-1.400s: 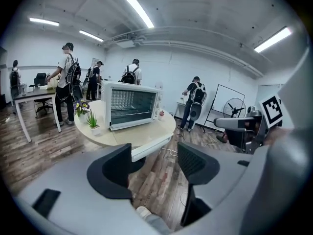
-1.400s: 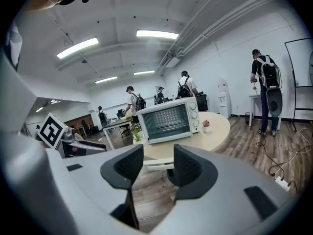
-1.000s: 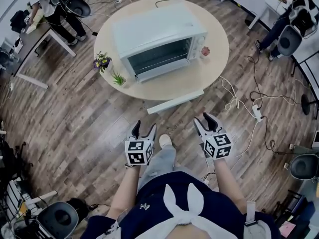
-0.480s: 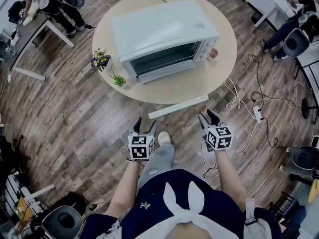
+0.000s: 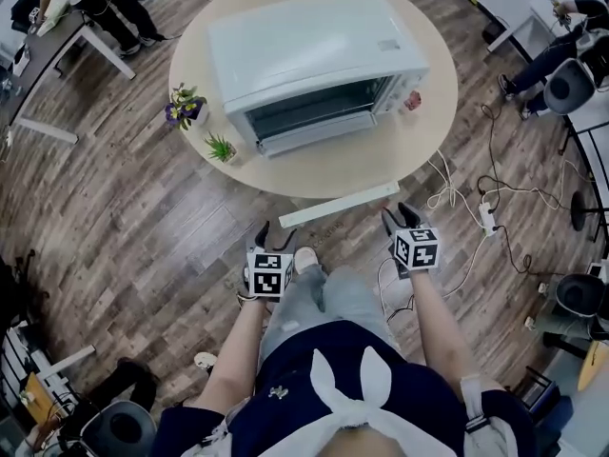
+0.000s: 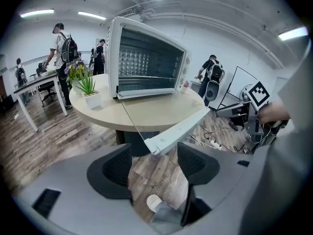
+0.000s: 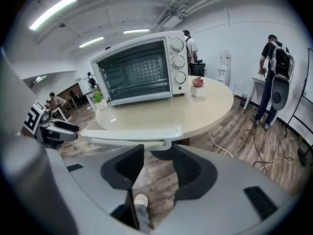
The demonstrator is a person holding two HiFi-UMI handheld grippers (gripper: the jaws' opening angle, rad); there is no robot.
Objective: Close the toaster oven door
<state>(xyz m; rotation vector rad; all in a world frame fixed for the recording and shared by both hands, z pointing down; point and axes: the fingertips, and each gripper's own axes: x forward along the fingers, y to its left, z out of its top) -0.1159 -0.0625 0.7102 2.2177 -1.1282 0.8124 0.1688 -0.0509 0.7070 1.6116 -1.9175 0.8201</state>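
The left claw (image 5: 273, 237) hangs with its jaws apart and nothing between them. In the left gripper view they frame only the wooden floor (image 6: 156, 173) and the person's shoe. The right claw (image 5: 400, 219) is likewise spread and empty. Both sit low, on the door side of the toaster oven (image 5: 314, 50), just short of the white front rail (image 5: 340, 203) and touching nothing.

The rail belongs to the toaster oven door (image 6: 146, 112). The door lies dropped flat, its glass reaching out from the oven's mouth and its rail jutting past the rim of the round table (image 5: 381, 155). The left claw lines up near one end of the rail and the right claw near the other. A small pink potted plant (image 5: 412, 100) stands beside the oven's knob side. A flower pot (image 5: 183, 110) and a green sprig (image 5: 221, 148) stand at the opposite side.

I judge this to be the approach: the door is fully open and no contact is made. The next move likely calls for bringing a claw under or onto the rail. It then has to swing up and toward the oven's mouth until the door seats. The push should follow the hinge arc, or the light oven may slide on the table.
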